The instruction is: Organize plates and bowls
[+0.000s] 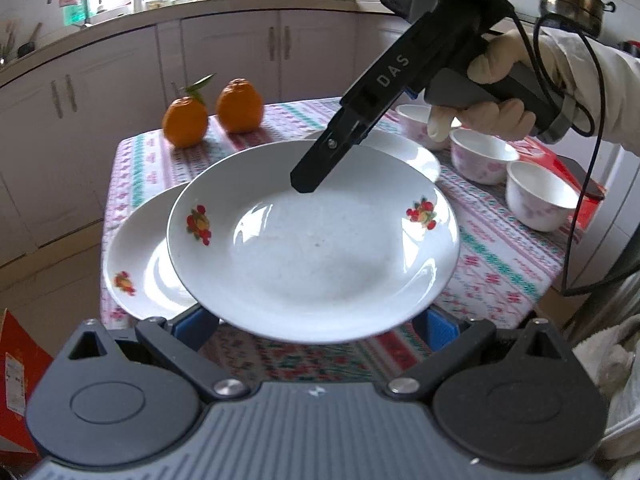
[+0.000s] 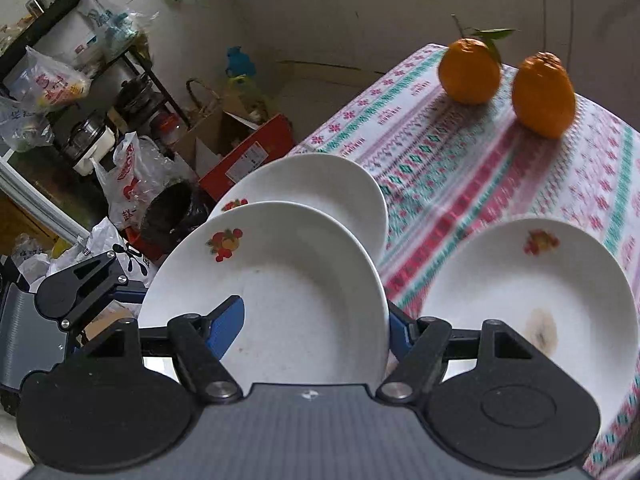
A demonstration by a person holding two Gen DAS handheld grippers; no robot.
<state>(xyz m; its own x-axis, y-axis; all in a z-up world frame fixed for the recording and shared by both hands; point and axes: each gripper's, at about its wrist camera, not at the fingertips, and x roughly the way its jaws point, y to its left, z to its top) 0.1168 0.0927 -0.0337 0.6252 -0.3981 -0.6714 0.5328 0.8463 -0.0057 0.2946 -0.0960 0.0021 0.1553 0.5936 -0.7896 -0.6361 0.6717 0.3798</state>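
Now the plate hangs above the patterned tabletop, lifted between both tools — the left hand-held gripper has its near rim between its blue pads, though the plate hides whether they press. The right hand-held gripper straddles the far rim, jaws partway apart, one blue finger inside. A second plate lies under it; another sits beside — near three bowls and two oranges.

Two oranges sit behind the plates; bowls lie right.
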